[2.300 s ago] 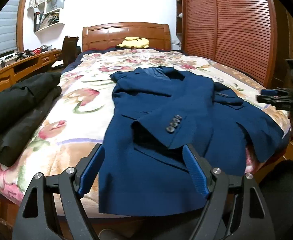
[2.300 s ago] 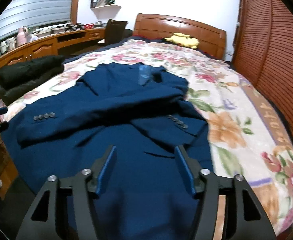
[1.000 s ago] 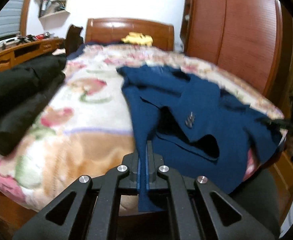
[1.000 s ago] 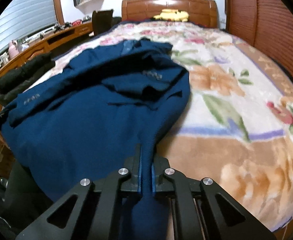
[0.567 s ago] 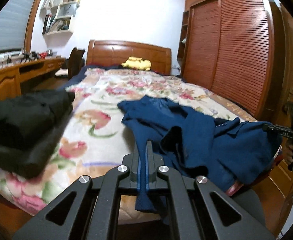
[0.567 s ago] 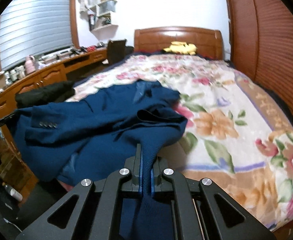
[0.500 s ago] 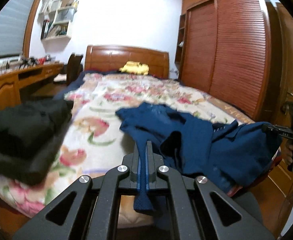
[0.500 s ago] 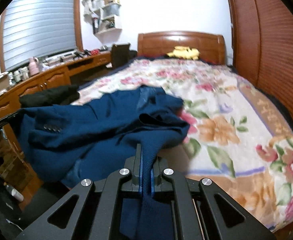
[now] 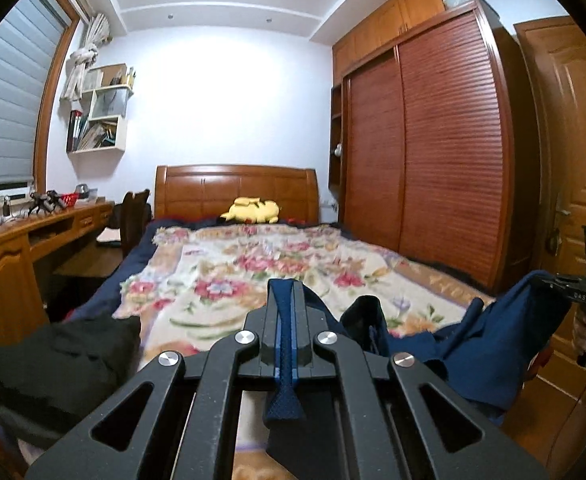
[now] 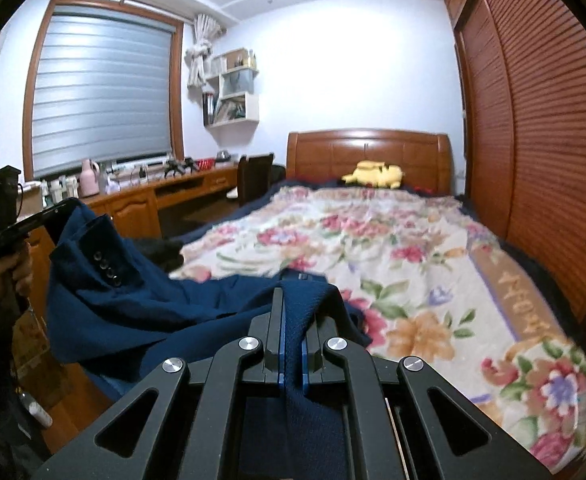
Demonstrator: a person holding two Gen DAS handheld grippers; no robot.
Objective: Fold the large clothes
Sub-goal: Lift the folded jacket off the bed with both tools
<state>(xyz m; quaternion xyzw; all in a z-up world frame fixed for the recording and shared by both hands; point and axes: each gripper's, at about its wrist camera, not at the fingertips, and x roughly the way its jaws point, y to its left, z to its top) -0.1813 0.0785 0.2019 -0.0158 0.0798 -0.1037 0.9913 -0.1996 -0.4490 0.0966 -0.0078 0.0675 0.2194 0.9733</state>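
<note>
**Jacket lifted off the bed**

Both grippers, open above the flat blue jacket (image 10: 141,304) earlier, have clamped its hem and risen. The left gripper (image 9: 287,300) and right gripper (image 10: 291,312) now hold it bunched above the bed's (image 10: 433,272) foot edge.

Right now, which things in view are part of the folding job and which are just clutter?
In the job:
- navy suit jacket
- left gripper, shut on its fabric
- right gripper, also shut on it
- floral blanket, the folding surface

Lying about:
- black garment pile
- yellow plush toy
- desk
- chair

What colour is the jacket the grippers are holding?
Dark navy blue jacket, clearest in the right wrist view.
</note>
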